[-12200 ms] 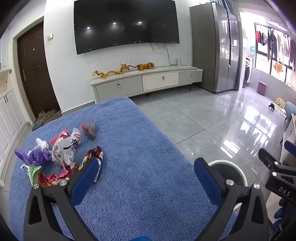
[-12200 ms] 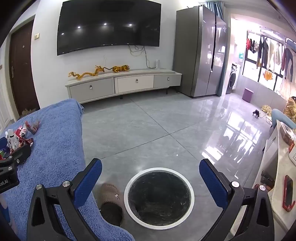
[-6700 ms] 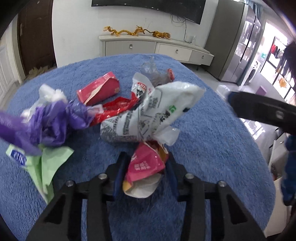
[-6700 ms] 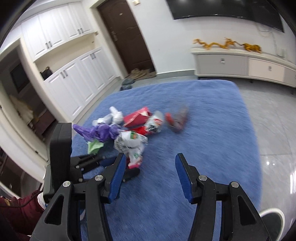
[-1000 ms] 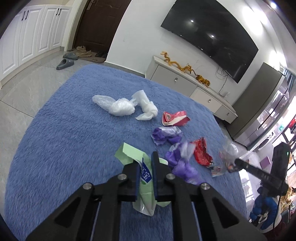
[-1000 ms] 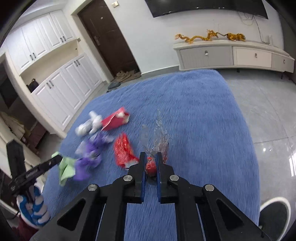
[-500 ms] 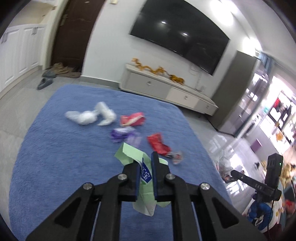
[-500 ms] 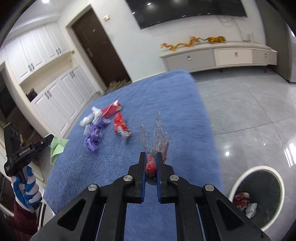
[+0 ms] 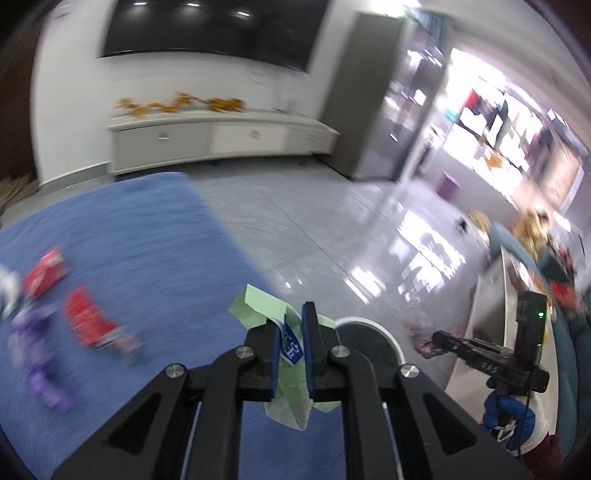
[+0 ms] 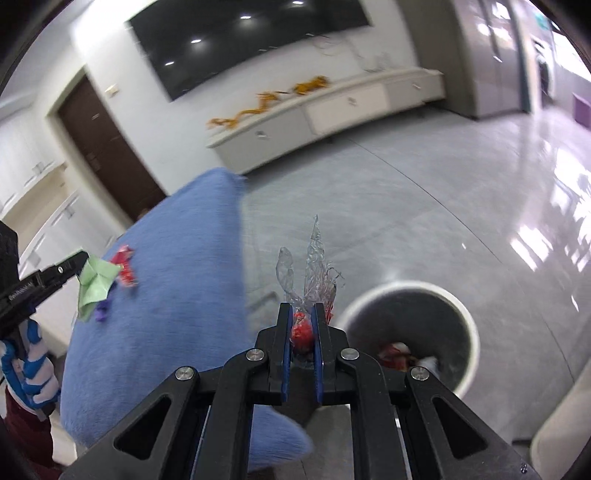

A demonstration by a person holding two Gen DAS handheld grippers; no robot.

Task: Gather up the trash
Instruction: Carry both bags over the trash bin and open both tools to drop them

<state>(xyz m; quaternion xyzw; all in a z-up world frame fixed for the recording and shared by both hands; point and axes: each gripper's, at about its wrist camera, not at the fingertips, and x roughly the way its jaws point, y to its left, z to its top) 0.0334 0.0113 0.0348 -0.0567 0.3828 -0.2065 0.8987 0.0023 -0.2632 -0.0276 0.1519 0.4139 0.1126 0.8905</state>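
We record the left hand-held gripper [image 9: 291, 341] at the lower centre of its own view, its blue-lined jaws pinching a light green wrapper [image 9: 258, 308] with a blue-and-white label; the paper fans out above the jaws and hangs crumpled below them. In the right wrist view the same green wrapper [image 10: 95, 282] shows at the left edge, held over the blue plush tabletop [image 10: 177, 280]. We note the right hand-held gripper [image 10: 302, 328] at the lower centre of its frame, jaws pressed onto a red wad of trash with a clear crinkled film [image 10: 314, 273] standing up from it. Just right of those jaws sits the round white-rimmed trash bin [image 10: 469, 328] on the grey tiled floor [image 10: 424, 206]; red and white scraps [image 10: 402, 356] lie in its bottom. In the left wrist view the bin [image 9: 384, 334] appears only partly, just right of the left jaws, with the right hand-held gripper [image 9: 428, 345] beyond it at the right. Still on the tabletop [image 9: 147, 240], at the left of that frame, we find a red packet [image 9: 46, 271], a second red wrapper [image 9: 88, 325] and purple trash [image 9: 37, 354], all blurred. A white low cabinet [image 9: 221, 140] stands along the far wall under a dark television [image 9: 207, 29].
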